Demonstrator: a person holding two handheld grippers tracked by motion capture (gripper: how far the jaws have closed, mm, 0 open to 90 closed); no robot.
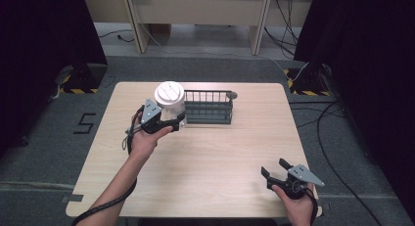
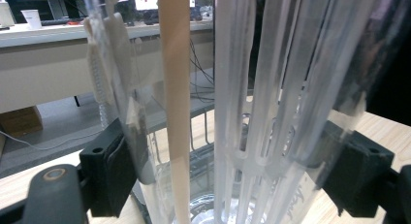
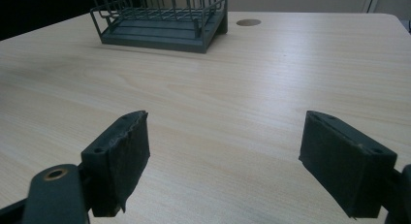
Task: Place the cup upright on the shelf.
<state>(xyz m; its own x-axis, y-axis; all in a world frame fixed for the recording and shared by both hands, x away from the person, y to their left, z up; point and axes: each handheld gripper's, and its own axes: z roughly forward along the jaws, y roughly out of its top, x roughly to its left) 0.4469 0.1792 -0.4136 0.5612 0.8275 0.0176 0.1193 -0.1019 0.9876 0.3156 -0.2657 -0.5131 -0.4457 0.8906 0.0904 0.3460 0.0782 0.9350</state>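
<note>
The jar (image 1: 171, 102) — clear plastic with a white lid, straws standing inside it — sits between the jaws of the left gripper (image 1: 169, 123), whose pads press its two sides; in the left gripper view the jar (image 2: 228, 112) rises straight up from between them, with a tan straw (image 2: 175, 103) and several clear ones (image 2: 271, 88) behind its wall. Just beyond those jaws, and touching or nearly touching the jar on its far side, stands a dark wire rack (image 1: 208, 107); its bars show through the plastic, so it blocks the way straight ahead. The right gripper (image 1: 276, 169) hovers well apart from the jar, low over the bare table (image 1: 220, 157), its jaws spread wide and holding nothing. Ahead of those jaws and a little to their left the rack (image 3: 160, 20) stands on the wood, with a round grommet (image 3: 248, 22) in the tabletop just past it. The table is pale wood grain with rounded corners, set on grey carpet; dark curtains hang at both sides, cables trail over the floor, and a bench (image 1: 195, 11) stands beyond.
</note>
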